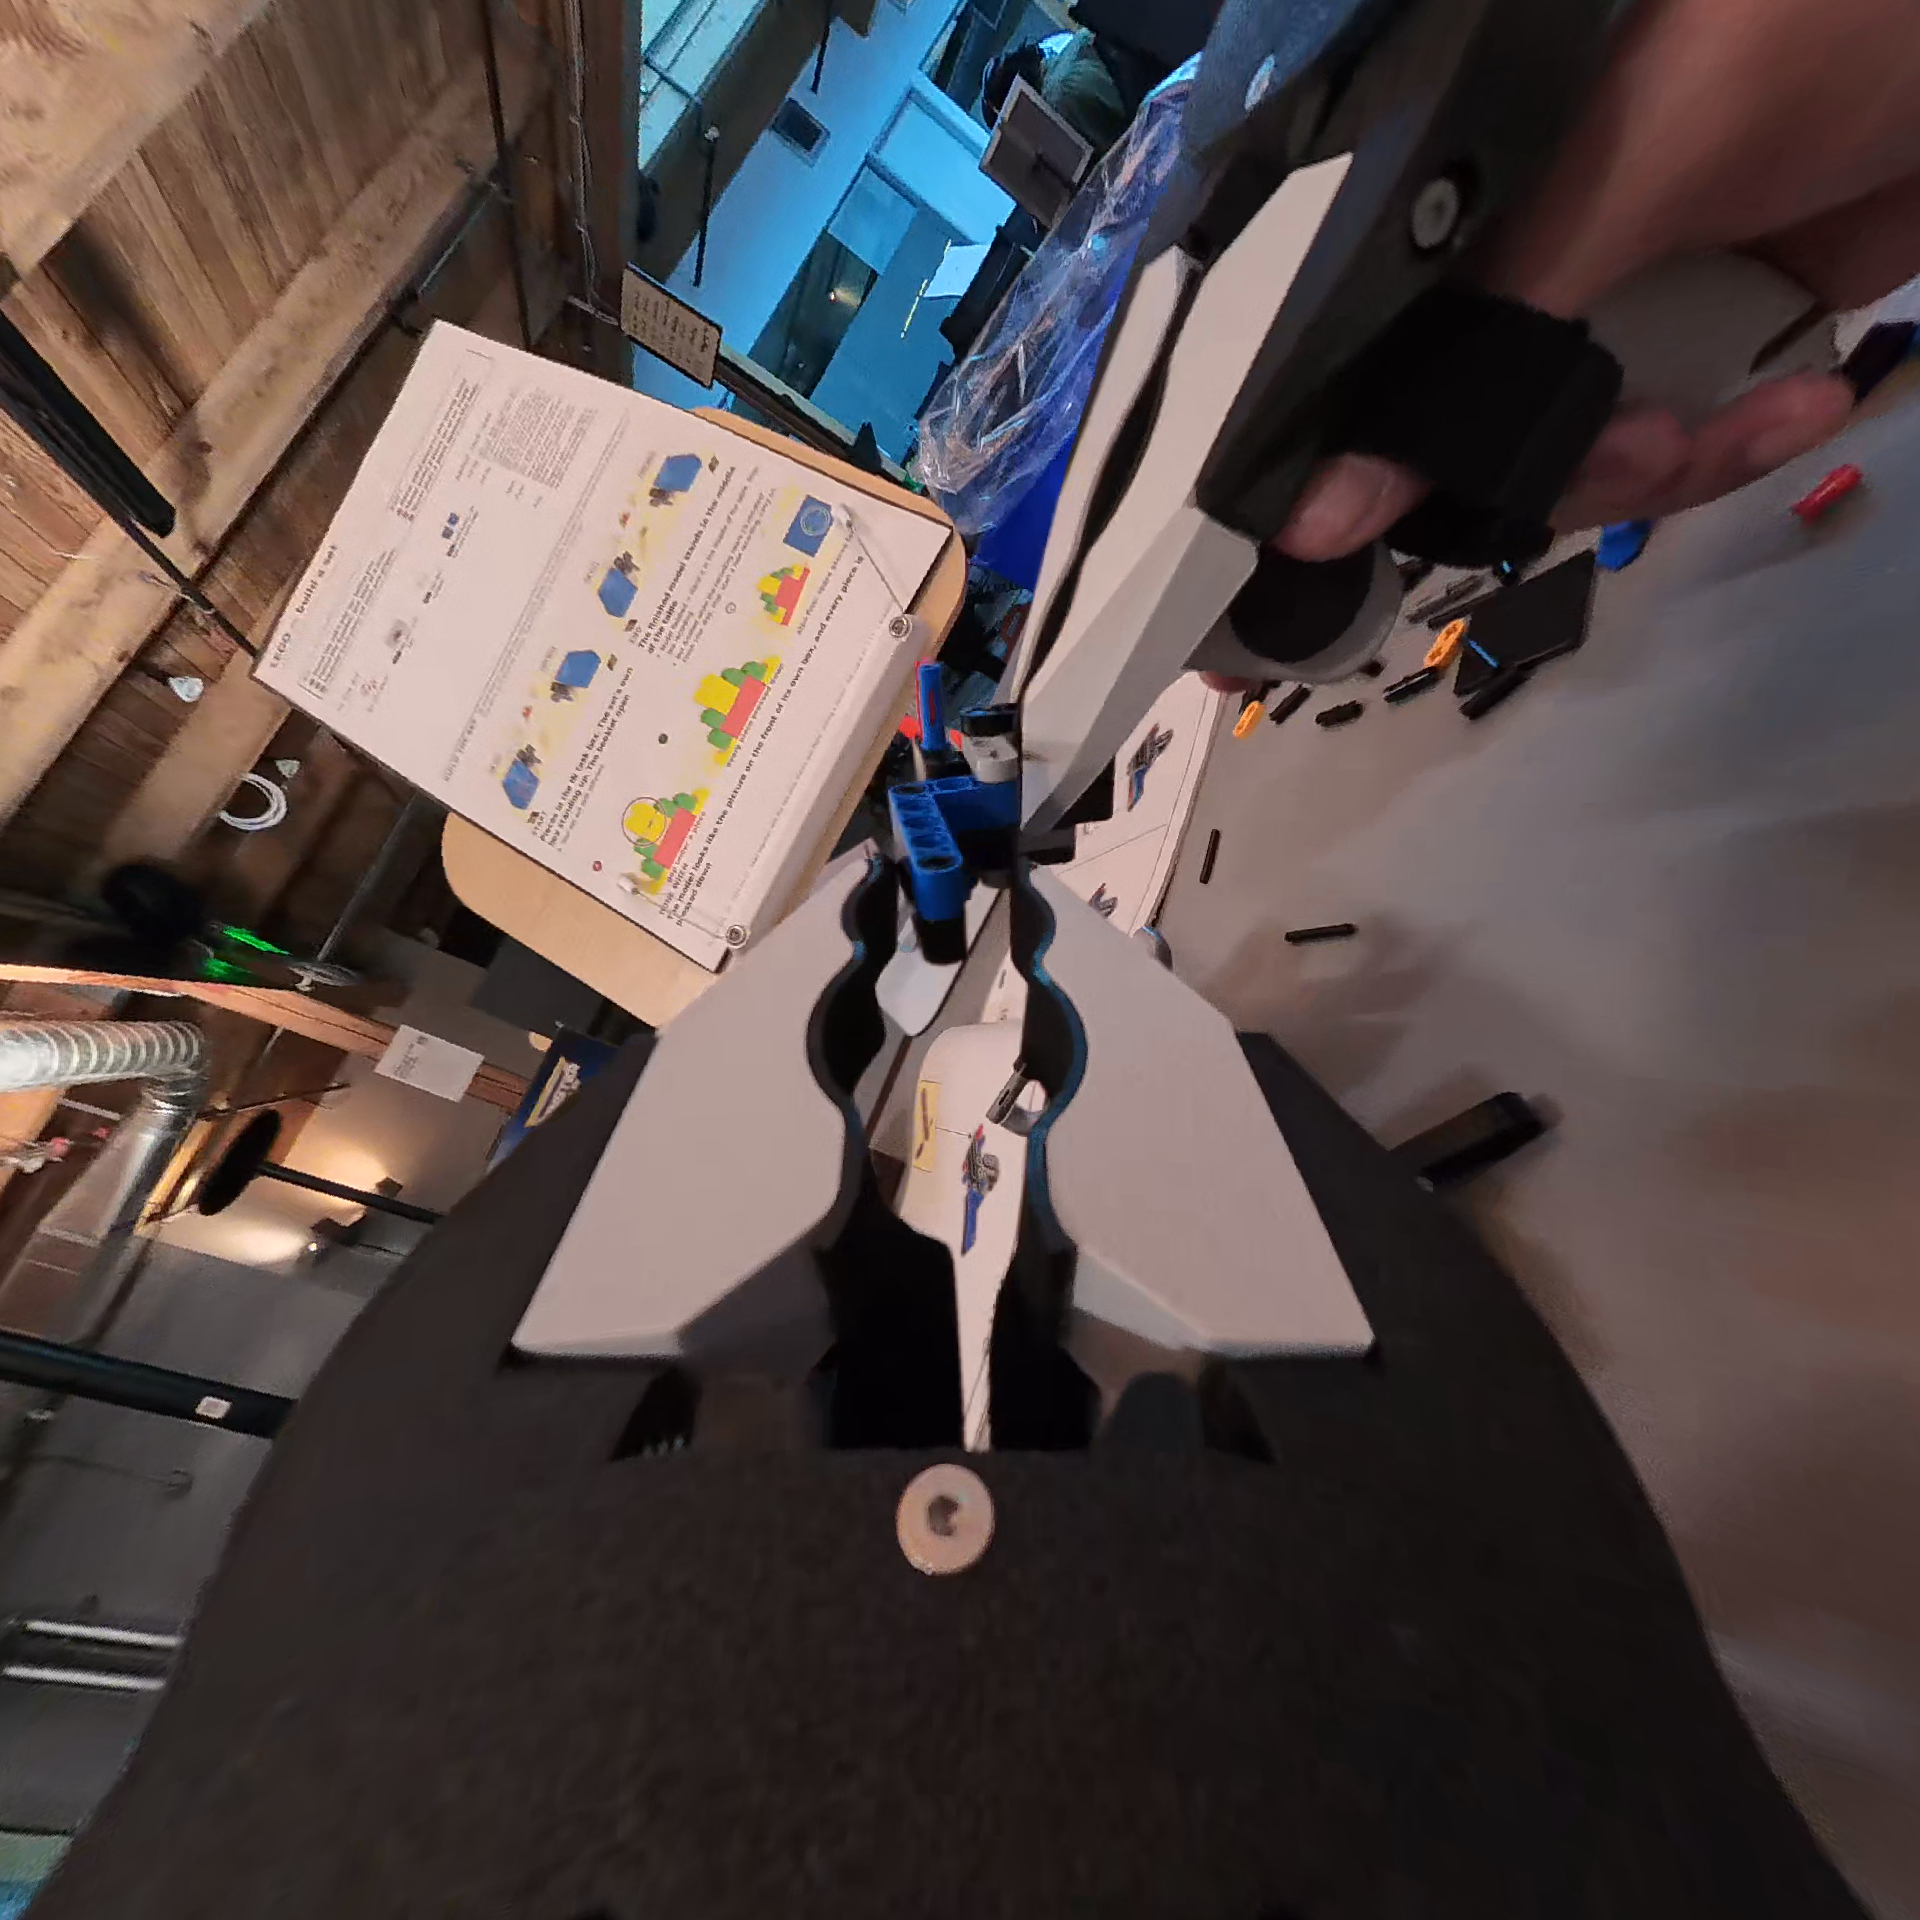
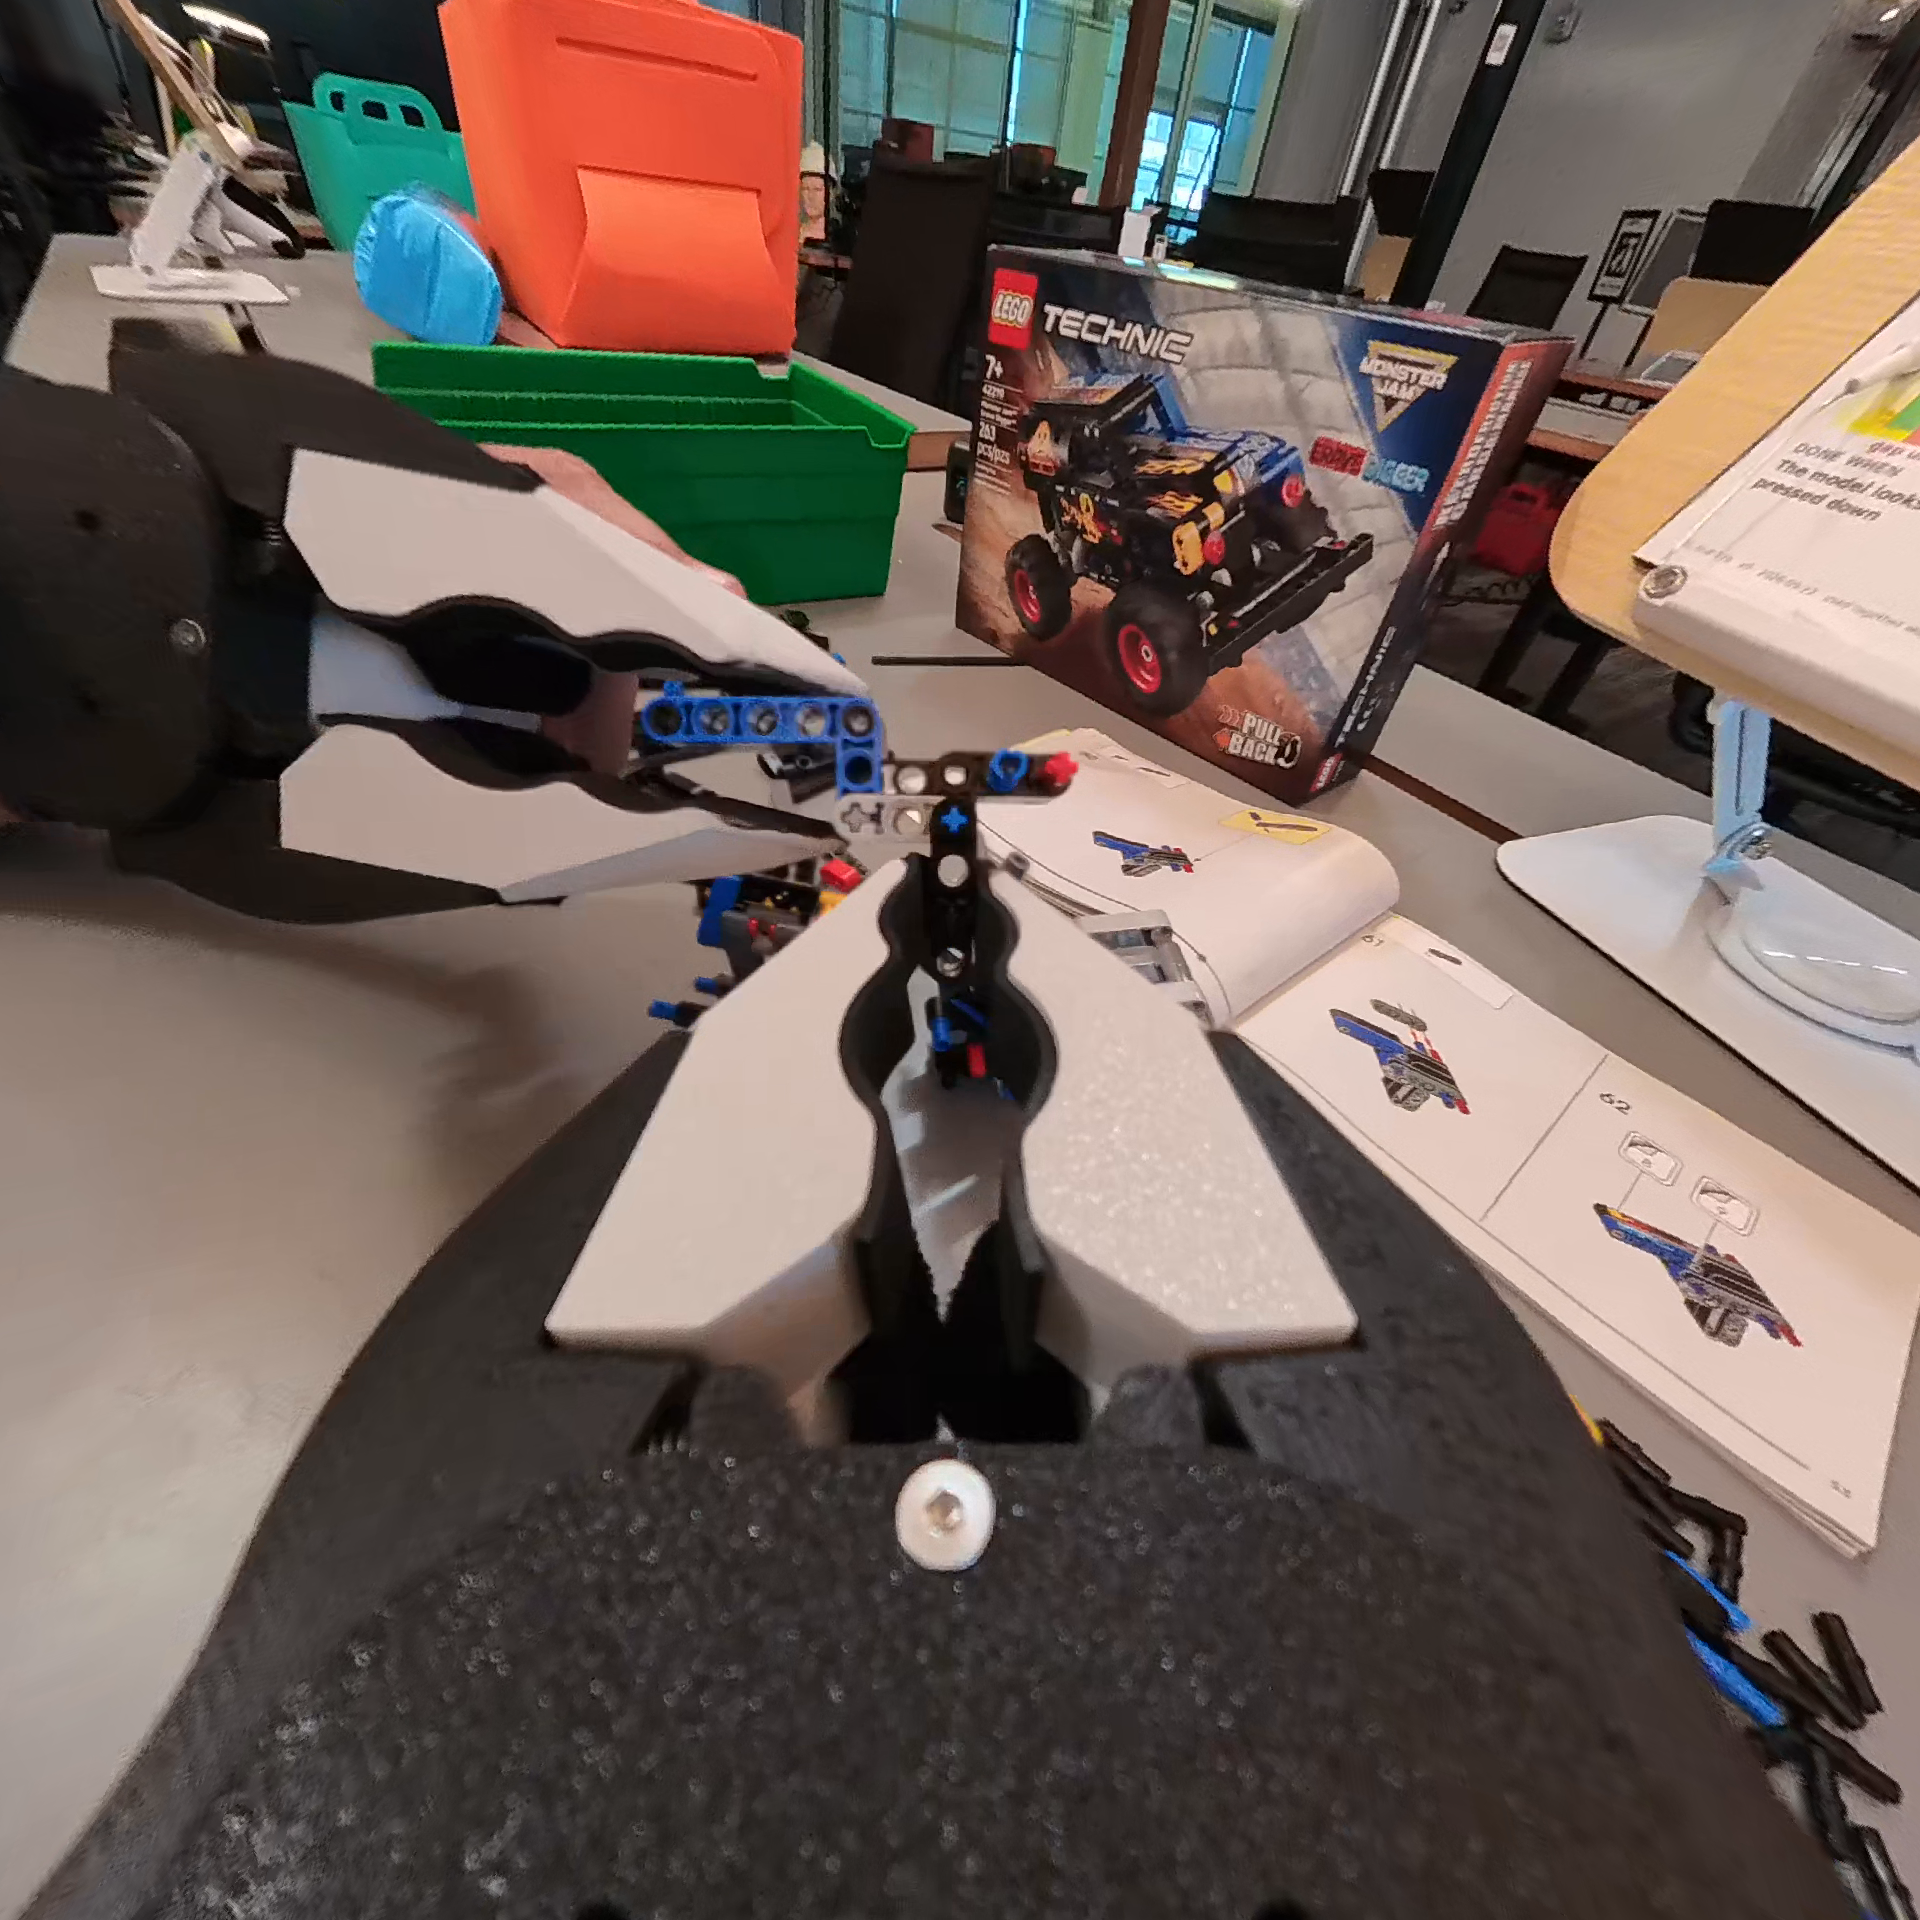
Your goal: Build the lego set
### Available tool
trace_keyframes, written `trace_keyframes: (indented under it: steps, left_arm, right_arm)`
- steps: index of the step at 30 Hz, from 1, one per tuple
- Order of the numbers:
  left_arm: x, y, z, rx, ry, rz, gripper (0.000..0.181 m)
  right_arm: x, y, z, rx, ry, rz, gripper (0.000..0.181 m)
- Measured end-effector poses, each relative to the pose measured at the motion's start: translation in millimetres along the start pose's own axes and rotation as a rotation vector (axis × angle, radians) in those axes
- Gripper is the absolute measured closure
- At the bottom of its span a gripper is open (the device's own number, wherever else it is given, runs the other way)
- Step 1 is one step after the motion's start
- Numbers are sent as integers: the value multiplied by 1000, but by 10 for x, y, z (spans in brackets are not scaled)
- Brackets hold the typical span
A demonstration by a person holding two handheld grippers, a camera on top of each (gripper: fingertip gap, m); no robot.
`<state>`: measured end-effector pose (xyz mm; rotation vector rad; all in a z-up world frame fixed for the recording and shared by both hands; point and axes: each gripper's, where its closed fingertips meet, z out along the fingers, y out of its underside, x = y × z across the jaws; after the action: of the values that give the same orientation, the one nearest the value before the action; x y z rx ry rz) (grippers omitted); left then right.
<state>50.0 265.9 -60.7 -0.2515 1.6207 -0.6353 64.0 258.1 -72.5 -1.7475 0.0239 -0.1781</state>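
Left gripper [image 2: 847, 758]: grey-fingered with a black body, reaching in from the left in the right wrist view; its jaws are closed on a blue L-shaped lego beam with round holes [image 2: 774, 724], seen in its own view at [image 1: 940, 847].
Right gripper [image 2: 951, 883]: the same build; its jaws are clamped on an upright black lego beam with holes [image 2: 951, 904].
Sub-assembly: one piece held in the air between the two grippers; the blue L-beam joins a short grey and black cross beam [image 2: 940, 795] that sits on top of the black upright beam, with one blue pin and one red pin [image 2: 1058, 769] at its right end.
Instruction booklet [image 2: 1455, 1122]: one, white, lying open on the grey table [image 2: 260, 1143] just beyond the right gripper, two pages showing.
Lego set box [image 2: 1236, 499]: one, printed with a truck, standing on the table behind the booklet.
Loose parts: a cluster of black pins with a few blue ones [image 2: 1766, 1683] at the lower right; the count cannot be told.
Bins: one green plastic tray [image 2: 665, 436], one orange plastic container [image 2: 634, 177] behind it, one teal one [image 2: 369, 156] further left.
Instruction sheet on a stand [image 1: 613, 634]: one, white, clipped to a tan board.
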Motion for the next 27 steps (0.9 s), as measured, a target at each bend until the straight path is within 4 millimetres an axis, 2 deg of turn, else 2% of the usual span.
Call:
trace_keyframes:
  steps: [4, 13, 20, 27]
  left_arm:
    - [14, 28, 45, -3, 7, -13, 162]
    - [-38, -6, 41, 62, 42, -233, 160]
    - [62, 18, 42, 57, 13, -187, 167]
    - [49, 73, 6, 35, -17, -178, 175]
  right_arm:
    - [47, 28, 6, -18, 20, 5, 175]
    - [63, 64, 13, -35, 5, 48, 175]
    - [36, 140, 49, -77, 22, 13, 175]
    - [-11, 191, 63, -111, -11, 37, 174]
